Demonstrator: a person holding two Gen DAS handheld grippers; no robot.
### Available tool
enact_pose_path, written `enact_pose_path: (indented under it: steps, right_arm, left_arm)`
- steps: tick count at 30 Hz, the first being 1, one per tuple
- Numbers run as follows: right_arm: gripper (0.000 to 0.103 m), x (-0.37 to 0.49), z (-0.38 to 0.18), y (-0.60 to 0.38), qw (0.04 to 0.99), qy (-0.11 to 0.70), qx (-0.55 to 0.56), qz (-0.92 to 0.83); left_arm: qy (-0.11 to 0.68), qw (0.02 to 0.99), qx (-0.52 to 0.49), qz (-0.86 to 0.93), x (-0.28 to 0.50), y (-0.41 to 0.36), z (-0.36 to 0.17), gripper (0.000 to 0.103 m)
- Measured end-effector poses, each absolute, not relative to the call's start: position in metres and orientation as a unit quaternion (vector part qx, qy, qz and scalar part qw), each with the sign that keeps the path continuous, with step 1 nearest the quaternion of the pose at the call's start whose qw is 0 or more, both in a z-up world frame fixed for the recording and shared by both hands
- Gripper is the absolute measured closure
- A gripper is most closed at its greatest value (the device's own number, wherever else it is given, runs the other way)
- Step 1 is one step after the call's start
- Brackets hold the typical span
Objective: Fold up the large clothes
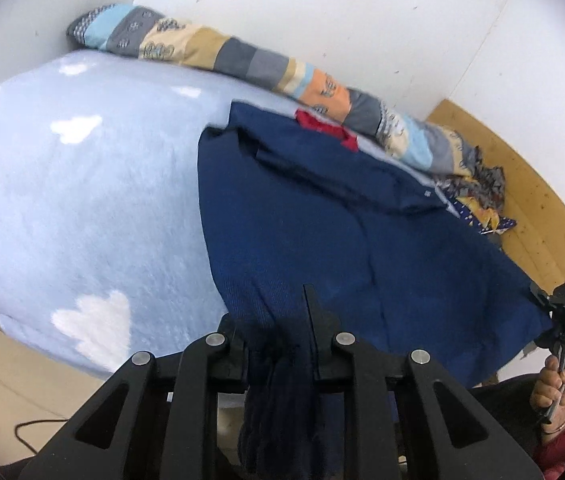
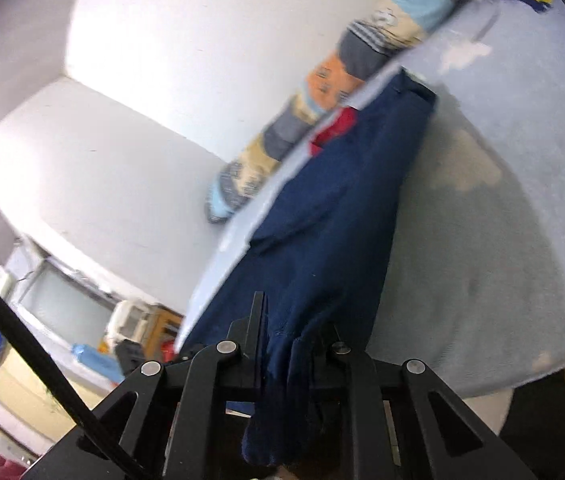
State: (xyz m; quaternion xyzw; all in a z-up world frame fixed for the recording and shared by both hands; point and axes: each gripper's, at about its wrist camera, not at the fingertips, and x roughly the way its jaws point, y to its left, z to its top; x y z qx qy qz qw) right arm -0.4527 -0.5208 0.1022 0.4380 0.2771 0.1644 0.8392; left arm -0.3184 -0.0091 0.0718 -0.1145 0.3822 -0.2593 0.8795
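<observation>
A large navy garment (image 1: pixel 342 216) with a red patch (image 1: pixel 324 126) at its far end lies stretched over a pale blue bed cover (image 1: pixel 82 184). My left gripper (image 1: pixel 278 320) is shut on the garment's near hem, with dark cloth bunched between its fingers. At the right edge of the left wrist view my right gripper (image 1: pixel 542 304) clamps the hem's other corner, held by a hand (image 1: pixel 554 388). In the right wrist view the navy garment (image 2: pixel 334 208) runs away from the right gripper (image 2: pixel 294 332), which is shut on gathered cloth. The held edge is lifted off the bed.
A long patchwork bolster (image 1: pixel 250 64) lies along the white wall behind the garment. Crumpled patterned cloth (image 1: pixel 478 196) sits at the bed's far right by a wooden board (image 1: pixel 542 200). In the right wrist view, a cluttered shelf (image 2: pixel 82 320) stands at lower left.
</observation>
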Motion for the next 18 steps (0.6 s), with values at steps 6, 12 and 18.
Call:
enact_pose_path:
  steps: [6,12,18]
  right_arm:
    - [0.087,-0.482,0.136,-0.525,0.852,0.241,0.425,0.189]
    - [0.087,-0.494,0.161,-0.545,0.865,0.211,0.424,0.170]
    - [0.087,-0.477,0.193,-0.547,0.885,0.204,0.388,0.159]
  left_arm:
    - [0.349,0.891,-0.139,-0.256,-0.330,0.023,0.106,0.084]
    - [0.328,0.902,-0.132,-0.247,-0.327,0.039,0.134,0.083]
    - [0.302,0.914,-0.116,-0.245,-0.305,0.030,0.160,0.082]
